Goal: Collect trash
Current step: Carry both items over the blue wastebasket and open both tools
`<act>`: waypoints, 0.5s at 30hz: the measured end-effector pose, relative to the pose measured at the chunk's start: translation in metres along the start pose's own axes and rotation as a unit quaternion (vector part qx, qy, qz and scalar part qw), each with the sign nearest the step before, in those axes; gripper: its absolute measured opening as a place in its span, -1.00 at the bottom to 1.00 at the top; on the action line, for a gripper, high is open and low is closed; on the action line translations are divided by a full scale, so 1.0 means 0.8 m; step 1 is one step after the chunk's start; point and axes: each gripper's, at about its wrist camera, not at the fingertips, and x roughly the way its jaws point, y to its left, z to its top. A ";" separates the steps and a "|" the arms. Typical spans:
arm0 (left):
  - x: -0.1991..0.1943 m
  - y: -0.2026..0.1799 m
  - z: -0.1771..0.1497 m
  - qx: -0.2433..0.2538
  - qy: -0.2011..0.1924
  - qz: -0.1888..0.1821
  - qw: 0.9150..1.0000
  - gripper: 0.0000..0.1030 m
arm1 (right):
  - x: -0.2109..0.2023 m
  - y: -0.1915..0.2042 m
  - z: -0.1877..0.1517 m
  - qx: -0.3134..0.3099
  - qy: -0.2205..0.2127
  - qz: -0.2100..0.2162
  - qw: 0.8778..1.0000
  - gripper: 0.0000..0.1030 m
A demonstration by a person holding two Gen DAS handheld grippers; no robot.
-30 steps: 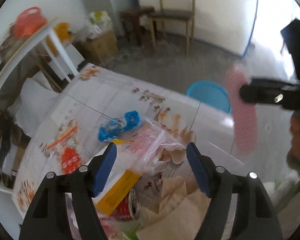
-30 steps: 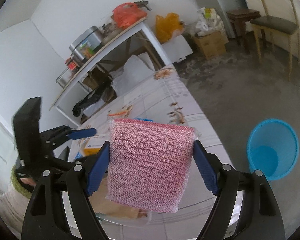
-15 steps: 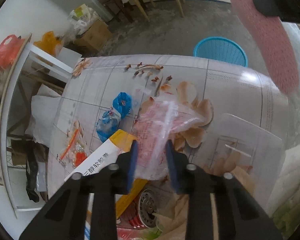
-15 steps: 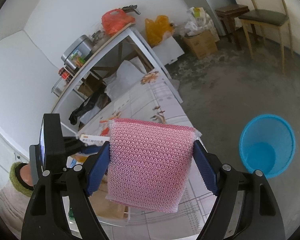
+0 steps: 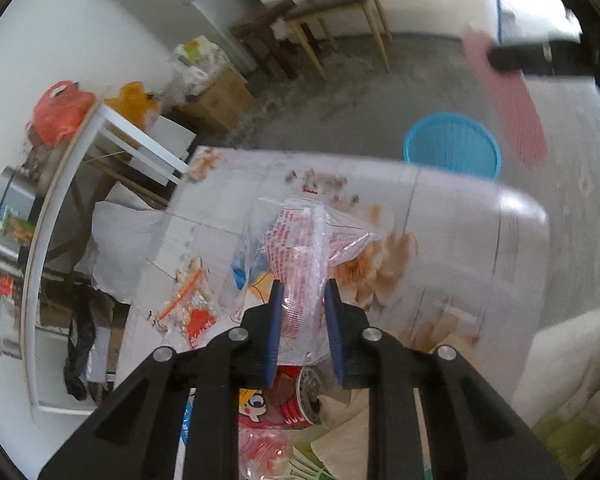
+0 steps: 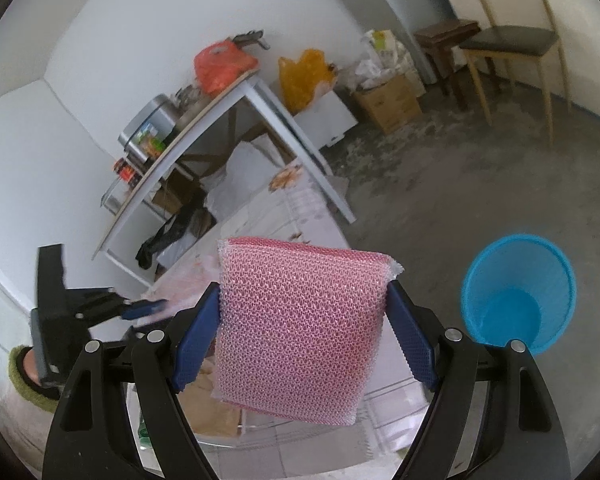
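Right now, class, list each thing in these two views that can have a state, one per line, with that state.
left gripper: jaws just closed, shut on the clear plastic bag
clear plastic bag: crumpled, pinched, lifted off the table
right gripper: clamped on the pink sponge
pink sponge: held upright between the jaws
blue basket: upright on the floor, looks empty
red can: lying on its side
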 end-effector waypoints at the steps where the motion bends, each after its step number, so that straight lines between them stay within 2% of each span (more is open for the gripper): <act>1: -0.006 0.003 0.006 -0.012 -0.008 -0.005 1.000 -0.62 | -0.010 -0.010 0.004 0.007 -0.011 -0.008 1.000 0.49; 4: -0.019 0.013 0.033 -0.068 -0.037 -0.050 0.996 -0.62 | -0.031 -0.036 0.010 0.026 -0.033 -0.032 0.999 0.49; 6: -0.017 0.012 0.059 -0.110 -0.049 -0.108 0.987 -0.62 | -0.041 -0.061 0.014 0.047 -0.040 -0.049 0.997 0.49; 8: -0.001 0.002 0.091 -0.143 -0.046 -0.180 0.972 -0.62 | -0.047 -0.097 0.015 0.082 -0.040 -0.067 0.994 0.49; 11: 0.037 -0.024 0.136 -0.179 -0.014 -0.260 0.949 -0.62 | -0.044 -0.151 0.014 0.141 -0.026 -0.073 0.987 0.49; 12: 0.060 -0.039 0.156 -0.191 0.008 -0.293 0.937 -0.62 | -0.039 -0.173 0.012 0.166 -0.018 -0.072 0.983 0.49; 14: 0.095 -0.064 0.183 -0.201 0.042 -0.320 0.925 -0.62 | -0.023 -0.212 0.010 0.210 0.000 -0.070 0.975 0.49; 15: 0.117 -0.081 0.200 -0.202 0.064 -0.322 0.923 -0.62 | -0.015 -0.231 0.008 0.231 0.010 -0.071 0.970 0.49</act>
